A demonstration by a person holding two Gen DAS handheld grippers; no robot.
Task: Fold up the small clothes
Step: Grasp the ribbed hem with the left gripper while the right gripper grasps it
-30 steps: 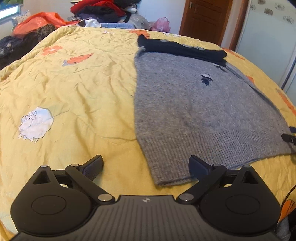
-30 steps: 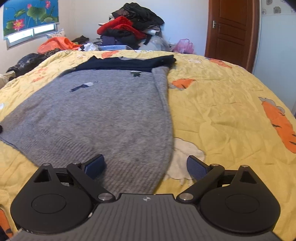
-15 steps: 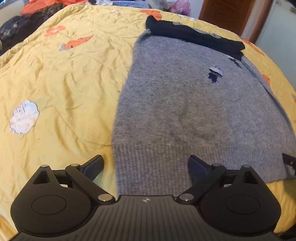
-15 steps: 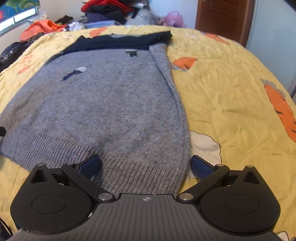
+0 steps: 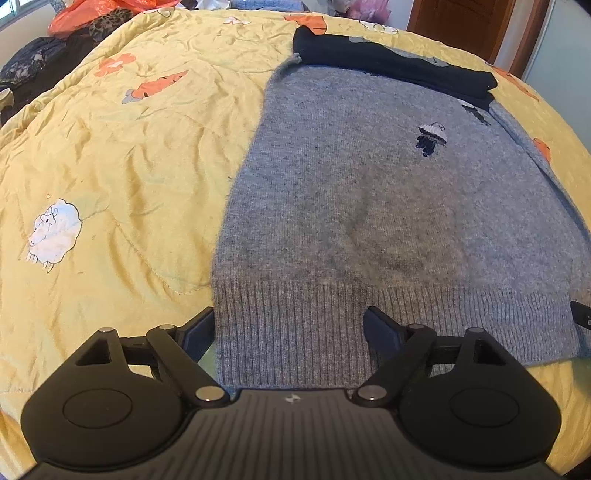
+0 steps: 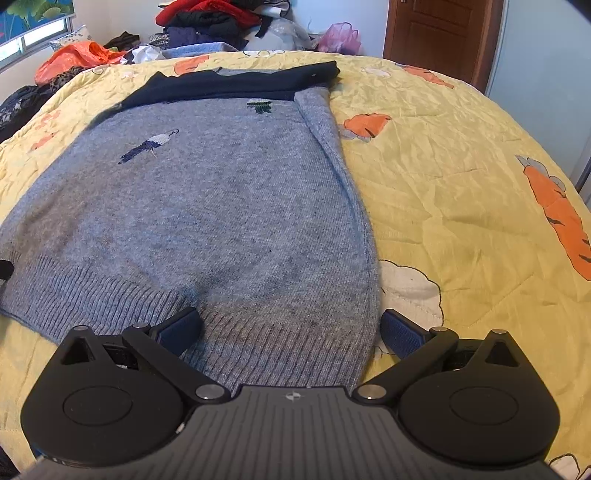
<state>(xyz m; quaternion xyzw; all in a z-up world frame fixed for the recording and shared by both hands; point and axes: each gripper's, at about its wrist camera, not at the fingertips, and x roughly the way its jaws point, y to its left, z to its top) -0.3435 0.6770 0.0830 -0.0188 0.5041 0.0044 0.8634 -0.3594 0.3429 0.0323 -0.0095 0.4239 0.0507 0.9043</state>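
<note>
The grey sweater (image 5: 369, 206) is spread flat on the bed (image 5: 110, 155), its ribbed near hem straddled at either corner by the wide-open left gripper (image 5: 288, 328) and right gripper (image 6: 291, 328).

Soft, even daylight enters from a window (image 6: 35, 31) far left of the right claw (image 6: 291, 332); shadows stay faint, and fisheye bending curves the edges.
</note>
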